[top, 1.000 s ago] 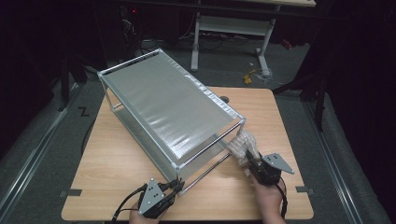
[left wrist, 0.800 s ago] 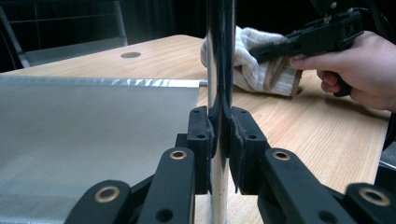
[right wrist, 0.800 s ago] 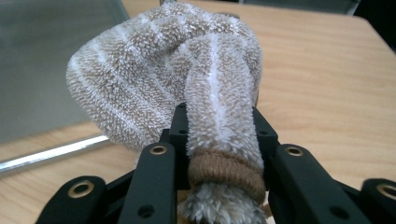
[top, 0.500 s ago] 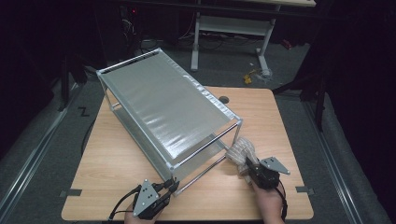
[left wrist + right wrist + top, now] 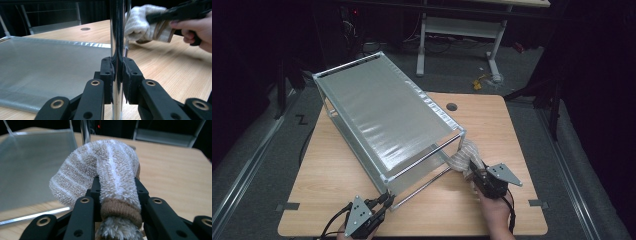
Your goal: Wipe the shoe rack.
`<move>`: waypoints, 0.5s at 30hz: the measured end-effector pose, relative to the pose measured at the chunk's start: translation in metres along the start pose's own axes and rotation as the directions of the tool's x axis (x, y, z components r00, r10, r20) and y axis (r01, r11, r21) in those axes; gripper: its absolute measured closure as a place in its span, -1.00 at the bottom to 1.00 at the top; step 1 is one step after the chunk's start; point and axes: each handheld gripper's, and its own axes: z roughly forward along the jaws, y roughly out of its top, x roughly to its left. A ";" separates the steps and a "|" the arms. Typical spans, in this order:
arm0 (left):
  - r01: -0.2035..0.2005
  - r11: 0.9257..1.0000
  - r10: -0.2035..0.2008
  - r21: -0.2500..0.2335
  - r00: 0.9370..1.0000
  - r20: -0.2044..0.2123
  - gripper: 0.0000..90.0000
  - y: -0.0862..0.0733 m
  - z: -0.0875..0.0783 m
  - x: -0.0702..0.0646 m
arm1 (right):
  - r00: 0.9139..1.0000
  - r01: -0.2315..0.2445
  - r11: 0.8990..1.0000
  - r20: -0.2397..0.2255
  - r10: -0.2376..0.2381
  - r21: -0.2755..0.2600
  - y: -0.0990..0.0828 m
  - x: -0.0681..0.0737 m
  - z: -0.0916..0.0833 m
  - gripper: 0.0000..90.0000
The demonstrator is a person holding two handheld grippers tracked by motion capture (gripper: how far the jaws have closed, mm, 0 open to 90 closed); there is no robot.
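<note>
A chrome wire rack [image 5: 387,117] with grey shelf liners stands at an angle across the wooden table [image 5: 337,170]. My left gripper [image 5: 384,200] is at its near corner, shut on the upright chrome post [image 5: 117,30], with both pads [image 5: 108,72] pressed against the tube. My right gripper [image 5: 474,172] is shut on a beige and white striped terry cloth [image 5: 112,165]. The cloth [image 5: 464,155] lies bunched against the rack's right front post [image 5: 460,137]. The left gripper view shows the cloth [image 5: 140,22] and the hand with the right gripper [image 5: 175,15] beyond the post.
A round cable hole [image 5: 452,106] sits in the table behind the rack. Bare table lies to the right [image 5: 507,130] and along the near edge. A white desk frame [image 5: 462,35] stands on the floor beyond. Grey tape marks [image 5: 287,206] the near corners.
My left gripper has drifted a little to the left with the post, and the rack's near end has swung slightly with it. The right gripper and cloth stay at the right front post.
</note>
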 end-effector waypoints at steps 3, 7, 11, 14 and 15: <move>-0.001 1.000 0.001 0.000 1.000 -0.011 0.76 -0.001 -0.003 0.001 | 1.000 -0.007 0.999 -0.020 0.006 -0.052 0.008 0.003 -0.008 0.56; -0.006 1.000 0.006 0.002 1.000 -0.026 0.76 -0.002 -0.007 0.003 | 0.999 -0.016 0.993 -0.031 0.013 -0.120 0.020 0.006 -0.018 0.56; -0.011 1.000 0.011 0.000 0.999 -0.041 0.75 -0.002 -0.010 0.005 | 0.999 -0.023 0.987 -0.028 0.019 -0.157 0.027 0.004 -0.027 0.56; -0.012 1.000 0.012 0.000 0.998 -0.054 0.75 -0.003 -0.013 0.007 | 1.000 -0.022 0.986 -0.006 0.021 -0.166 0.028 -0.003 -0.029 0.56; -0.011 1.000 0.011 -0.001 0.998 -0.057 0.75 -0.003 -0.014 0.008 | 1.000 -0.028 0.987 0.001 0.028 -0.160 0.028 -0.006 -0.029 0.56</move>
